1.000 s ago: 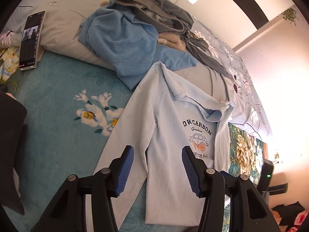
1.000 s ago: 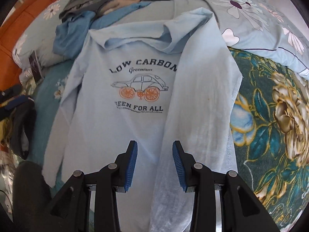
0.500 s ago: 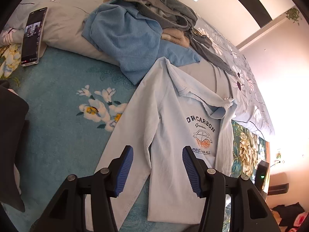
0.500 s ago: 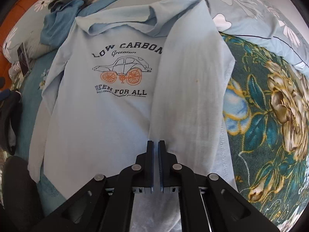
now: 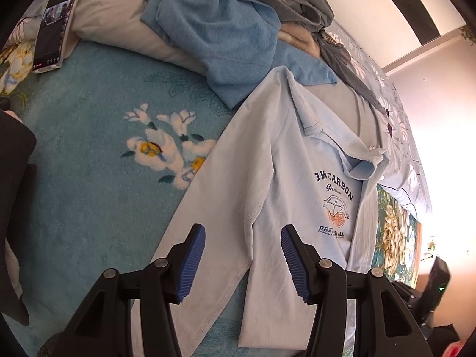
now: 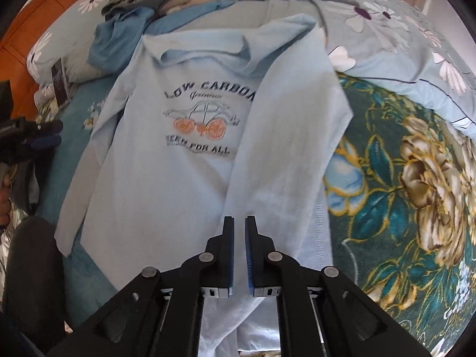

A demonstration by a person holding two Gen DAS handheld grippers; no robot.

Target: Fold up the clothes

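A pale blue long-sleeved shirt (image 5: 267, 178) printed "LOW CARBON" lies face up on the bed; it also shows in the right wrist view (image 6: 166, 178). Its right side and sleeve (image 6: 285, 148) are folded inward over the body. Its left sleeve (image 5: 202, 223) lies stretched out along the body. My left gripper (image 5: 242, 263) is open and empty above that sleeve's lower part. My right gripper (image 6: 239, 253) is shut with only a thin gap, above the edge of the folded-over side near the hem. Nothing shows between its pads.
A pile of blue and grey clothes (image 5: 238, 26) lies on the pillow beyond the collar. A phone (image 5: 55, 20) leans at the far left. The teal floral blanket (image 5: 89, 163) covers the bed; a dark green floral part (image 6: 416, 178) lies right of the shirt.
My right gripper closed from open and drew back toward the hem. My left gripper moved slightly, staying open over the left sleeve.
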